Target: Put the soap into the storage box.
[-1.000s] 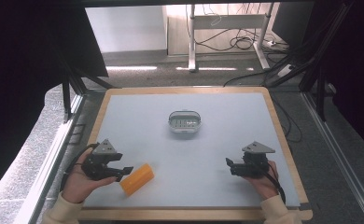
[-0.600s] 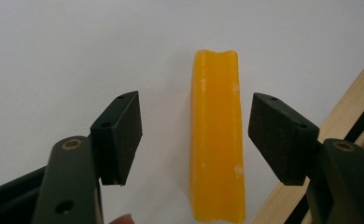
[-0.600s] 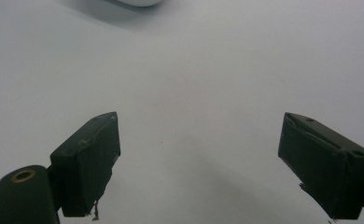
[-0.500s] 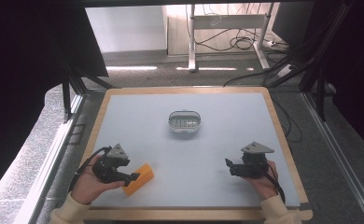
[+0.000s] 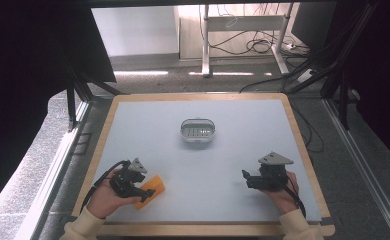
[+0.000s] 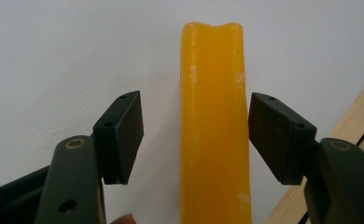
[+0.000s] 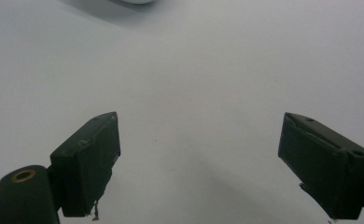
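Orange block (image 6: 216,126) near the table's (image 5: 233,120) front-left corner now sits between the left gripper's (image 6: 196,135) parted jaws, which have advanced around it; right gripper (image 7: 201,163) waits, jaws apart.

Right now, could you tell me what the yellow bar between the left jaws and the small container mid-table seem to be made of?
Yellow bar: looks like smooth, slightly waxy plastic or soap, judging by its soft sheen, rounded edges and pale scuffs; I cannot tell which.
Small container: seemingly glossy white or pale grey plastic, oval with a ribbed inside; too small to be sure.
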`<state>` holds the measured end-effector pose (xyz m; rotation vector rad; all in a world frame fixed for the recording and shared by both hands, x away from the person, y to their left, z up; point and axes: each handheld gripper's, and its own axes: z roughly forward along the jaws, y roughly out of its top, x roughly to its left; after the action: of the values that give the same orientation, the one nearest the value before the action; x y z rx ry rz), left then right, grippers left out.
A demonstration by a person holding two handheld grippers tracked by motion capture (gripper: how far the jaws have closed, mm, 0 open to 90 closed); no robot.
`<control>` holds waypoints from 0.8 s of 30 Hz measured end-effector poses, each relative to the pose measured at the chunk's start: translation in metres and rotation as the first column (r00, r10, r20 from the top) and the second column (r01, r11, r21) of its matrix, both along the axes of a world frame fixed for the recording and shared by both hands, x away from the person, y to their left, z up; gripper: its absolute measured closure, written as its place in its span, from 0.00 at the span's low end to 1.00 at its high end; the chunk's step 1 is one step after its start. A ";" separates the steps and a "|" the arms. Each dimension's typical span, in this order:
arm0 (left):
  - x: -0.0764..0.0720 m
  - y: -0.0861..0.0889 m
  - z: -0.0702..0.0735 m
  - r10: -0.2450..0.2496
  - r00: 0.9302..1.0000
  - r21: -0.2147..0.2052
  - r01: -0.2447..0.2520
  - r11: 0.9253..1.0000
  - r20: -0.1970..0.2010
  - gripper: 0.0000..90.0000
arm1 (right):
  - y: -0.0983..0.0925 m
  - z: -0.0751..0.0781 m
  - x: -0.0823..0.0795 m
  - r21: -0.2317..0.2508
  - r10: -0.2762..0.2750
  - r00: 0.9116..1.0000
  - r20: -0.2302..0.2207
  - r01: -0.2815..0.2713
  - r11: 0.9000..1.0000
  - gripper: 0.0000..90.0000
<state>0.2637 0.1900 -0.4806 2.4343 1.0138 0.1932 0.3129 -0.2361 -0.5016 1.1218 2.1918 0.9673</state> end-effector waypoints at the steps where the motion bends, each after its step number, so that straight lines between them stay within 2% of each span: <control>1: 0.001 -0.001 -0.001 -0.008 1.000 0.012 0.008 1.000 -0.010 0.41 | 0.000 0.000 0.000 -0.008 0.000 1.000 0.004 0.000 1.000 0.15; 12: 0.004 -0.014 -0.011 -0.028 0.998 0.067 0.031 0.997 -0.050 0.46 | 0.000 0.000 0.000 -0.011 -0.003 1.000 0.004 0.003 1.000 0.15; 17: 0.008 -0.020 -0.018 -0.020 0.997 0.104 0.027 0.994 -0.069 0.53 | 0.001 0.000 -0.001 -0.017 0.000 1.000 0.005 0.000 1.000 0.15; 22: 0.009 -0.021 -0.021 -0.028 0.996 0.122 0.038 0.992 -0.080 0.63 | 0.001 0.000 -0.001 -0.021 -0.001 1.000 0.006 0.002 1.000 0.15; 23: 0.009 -0.021 -0.022 -0.028 0.996 0.120 0.038 0.992 -0.083 0.68 | 0.001 -0.001 0.000 -0.023 -0.002 1.000 0.005 0.002 1.000 0.15; 24: 0.009 -0.021 -0.023 -0.031 0.996 0.117 0.042 0.992 -0.089 0.68 | 0.001 -0.001 0.000 -0.023 -0.002 1.000 0.005 0.002 1.000 0.15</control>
<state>0.2729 0.1687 -0.5033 2.5868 1.0206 0.1402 0.3126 -0.2348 -0.5021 1.1096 2.1921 0.9412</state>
